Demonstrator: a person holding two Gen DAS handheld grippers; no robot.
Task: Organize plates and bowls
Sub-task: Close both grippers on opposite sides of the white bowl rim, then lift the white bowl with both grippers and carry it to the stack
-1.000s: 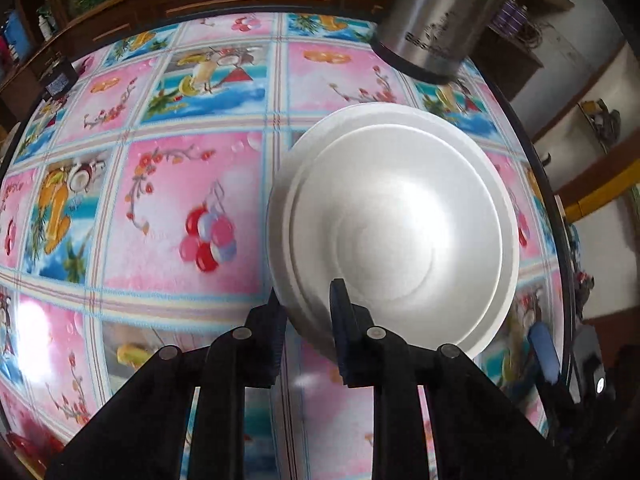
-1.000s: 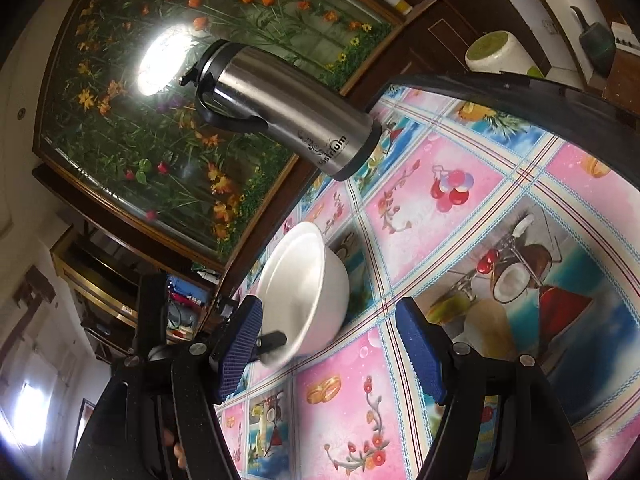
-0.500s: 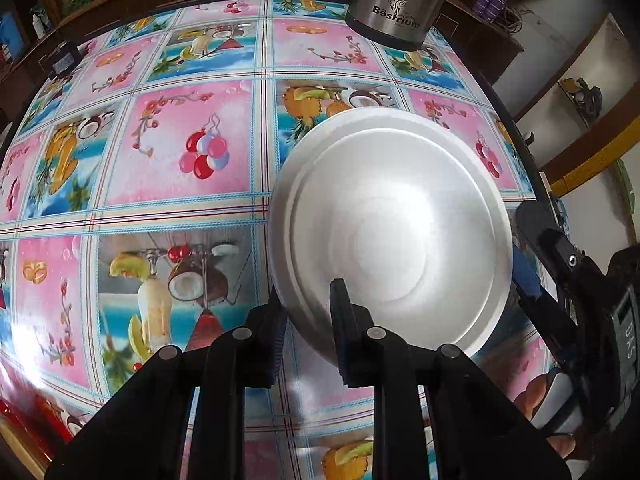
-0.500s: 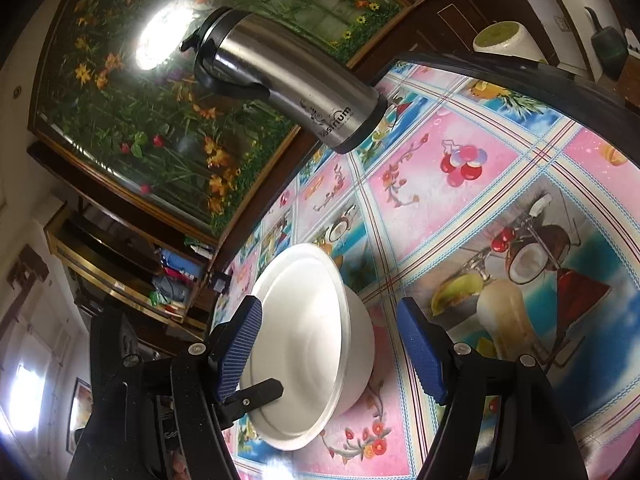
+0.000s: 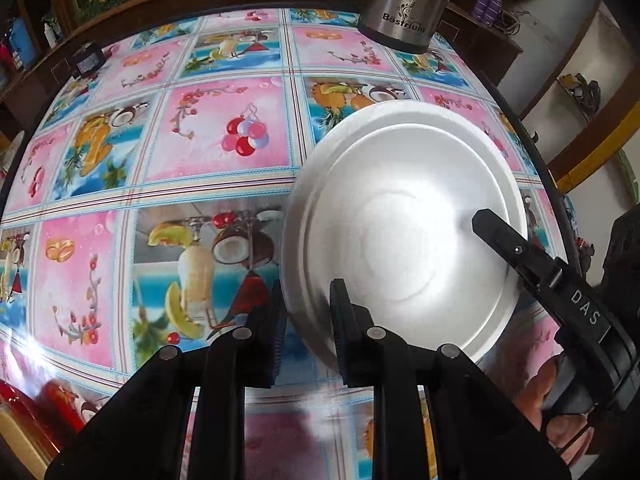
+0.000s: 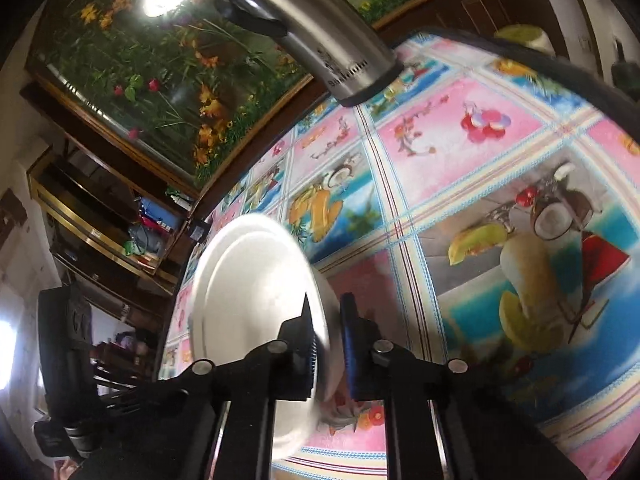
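Over the glossy patterned counter [image 5: 224,184], my two claws [image 5: 306,312] [image 6: 326,332] clamp one smooth round white bowl [image 5: 404,216] at its rim.

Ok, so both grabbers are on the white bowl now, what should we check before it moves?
1. Left gripper clamped on the bowl rim: ok.
2. Right gripper shut on the opposite rim: ok.
3. Bowl empty inside: ok.
4. Steel flask standing apart from the bowl: ok.
5. Bowl lifted off the tablecloth: cannot tell.
6. Place to put the bowl, other plates or bowls: cannot tell, none in view.
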